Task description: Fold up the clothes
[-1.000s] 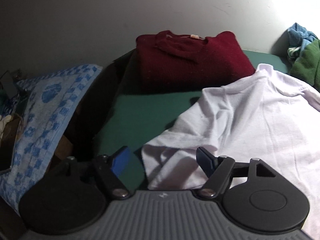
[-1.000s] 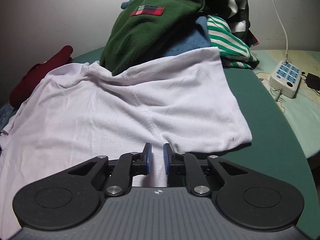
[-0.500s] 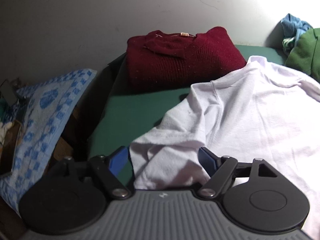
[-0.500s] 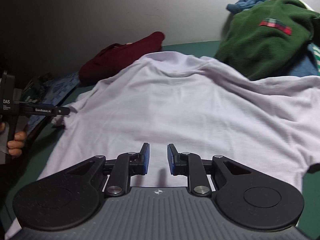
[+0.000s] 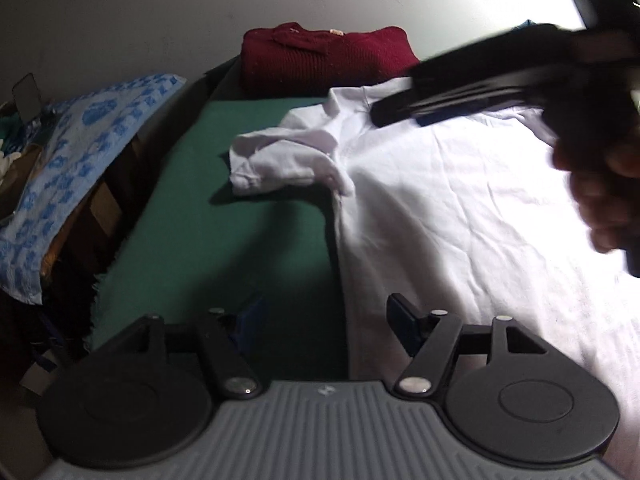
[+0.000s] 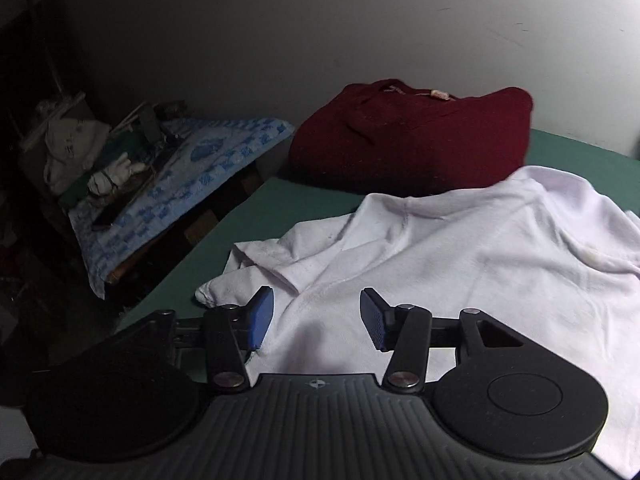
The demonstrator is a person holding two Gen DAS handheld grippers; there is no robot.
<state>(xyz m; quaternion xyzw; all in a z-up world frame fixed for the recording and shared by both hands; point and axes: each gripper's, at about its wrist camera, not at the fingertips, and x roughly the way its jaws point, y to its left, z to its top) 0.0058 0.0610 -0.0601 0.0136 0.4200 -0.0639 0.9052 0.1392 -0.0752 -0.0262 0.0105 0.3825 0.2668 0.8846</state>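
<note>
Green cloth covers the worktop (image 6: 320, 196) under a white cotton T-shirt (image 6: 480, 264). Step: gathering its crumpled sleeve (image 6: 264, 268), low centre. Right gripper (image 6: 316, 318) is opening, left gripper (image 5: 324, 320) closing; both empty. Next, pinch the sleeve.

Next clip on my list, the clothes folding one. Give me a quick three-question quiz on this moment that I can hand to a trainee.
1. True or false: the white shirt lies flat on the green table cover with its sleeve neatly spread.
2. Which garment sits folded behind it? A) maroon sweater B) yellow jacket C) black trousers
3. What lies between the right gripper pads, and are they pressing on it?

Key
1. False: the sleeve is crumpled.
2. A, the maroon sweater.
3. White shirt fabric; no, the jaws are opening, apart from it.
</note>
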